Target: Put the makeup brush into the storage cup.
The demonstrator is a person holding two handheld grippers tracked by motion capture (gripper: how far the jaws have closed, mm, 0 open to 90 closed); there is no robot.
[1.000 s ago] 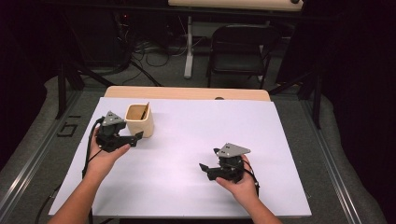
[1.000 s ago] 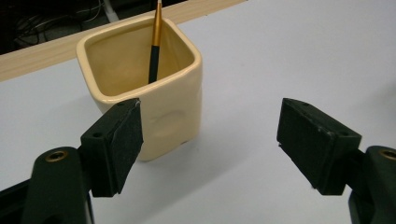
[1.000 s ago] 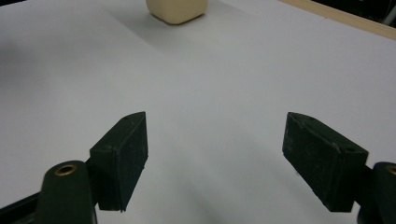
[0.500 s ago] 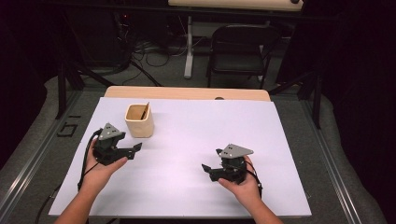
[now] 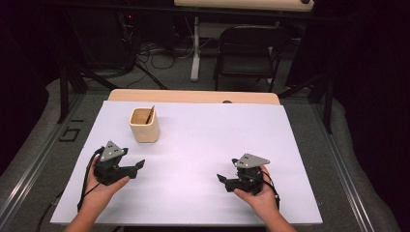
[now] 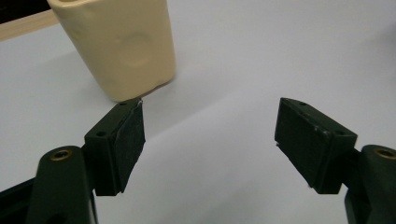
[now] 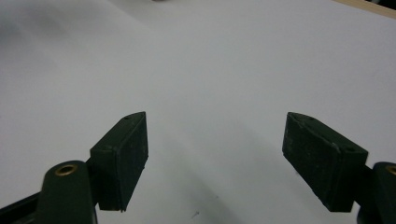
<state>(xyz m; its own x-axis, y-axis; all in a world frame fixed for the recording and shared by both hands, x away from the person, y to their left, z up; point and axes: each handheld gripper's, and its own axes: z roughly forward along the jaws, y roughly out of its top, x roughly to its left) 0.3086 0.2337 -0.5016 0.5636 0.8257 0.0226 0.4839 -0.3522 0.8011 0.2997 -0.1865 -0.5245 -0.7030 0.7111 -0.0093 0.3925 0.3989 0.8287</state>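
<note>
**Cup holds a stick; both grippers rest empty**

At the left, the left gripper (image 5: 138, 166) sits on the white sheet (image 5: 208, 145) in the person's hand, its jaws spread wide and holding nothing. The gripper view shows the cream cup (image 6: 116, 46) just beyond its left jaw, close but apart from it. From above, the cup (image 5: 144, 124) stands upright near the sheet's far left corner, with a thin dark stick (image 5: 149, 115) leaning inside it. Judging from this, the stick is already in the cup and the work looks about finished; little seems left beyond drawing the hands away.

To the right, the middle of the sheet is bare, so nothing blocks either hand. The right gripper (image 5: 223, 179) lies near the front right, well apart from the cup, jaws also wide and empty. Beyond the table stand a dark chair (image 5: 249, 53) and loose cables (image 5: 154, 58) on the floor.
</note>
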